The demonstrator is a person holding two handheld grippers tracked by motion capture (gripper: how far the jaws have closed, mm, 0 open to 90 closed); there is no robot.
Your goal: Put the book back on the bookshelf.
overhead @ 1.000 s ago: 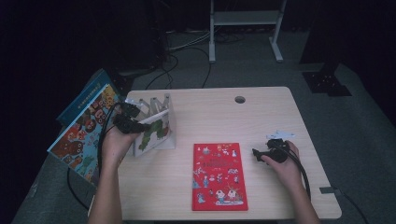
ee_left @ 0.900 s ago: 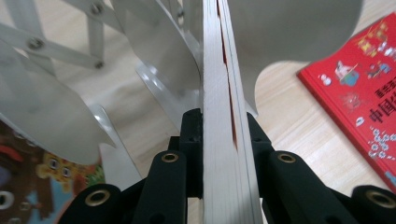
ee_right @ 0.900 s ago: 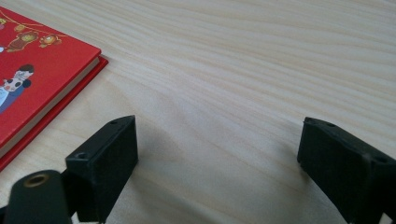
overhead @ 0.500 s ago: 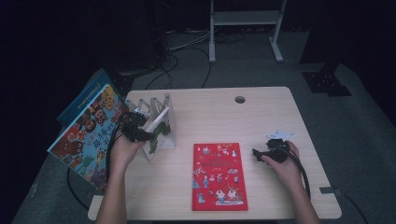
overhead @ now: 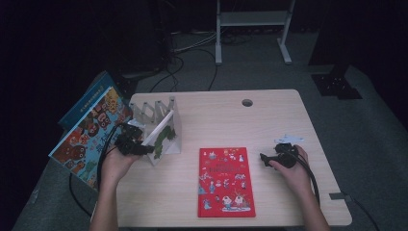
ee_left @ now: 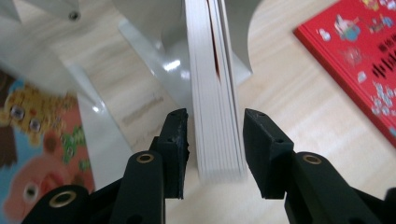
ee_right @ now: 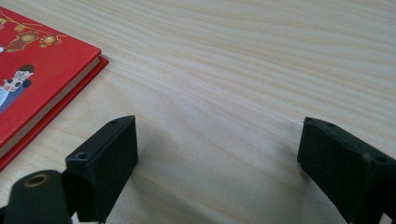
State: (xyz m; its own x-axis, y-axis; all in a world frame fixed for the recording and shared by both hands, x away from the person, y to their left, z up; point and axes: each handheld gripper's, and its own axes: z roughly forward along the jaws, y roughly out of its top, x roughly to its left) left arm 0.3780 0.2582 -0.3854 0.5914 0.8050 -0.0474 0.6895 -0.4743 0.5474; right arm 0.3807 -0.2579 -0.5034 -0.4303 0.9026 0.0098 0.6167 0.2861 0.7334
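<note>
A thin book with a green-patterned cover (overhead: 163, 135) leans in the front slot of a white wire-and-panel book rack (overhead: 153, 111). My left gripper (overhead: 146, 150) is at the book's near edge. In the left gripper view its jaws have just been opening: the book's white page block (ee_left: 212, 93) stands between the pads (ee_left: 177, 140) with a slim gap on each side. A red picture book (overhead: 225, 180) lies flat at the table's middle front. My right gripper (overhead: 266, 158) rests on the table just right of it, open, with bare wood between its jaws (ee_right: 219, 149).
Large picture books (overhead: 91, 132) lean against the table's left edge beside the rack. A round cable hole (overhead: 247, 102) sits near the far edge. The red book's corner (ee_right: 42, 84) lies close to the right gripper's left jaw. Cables trail from both grippers.
My left hand has come down and toward the near side with the book, which now rests tilted in the rack's front slot. The left jaws have loosened off it. The right hand has stayed put.
</note>
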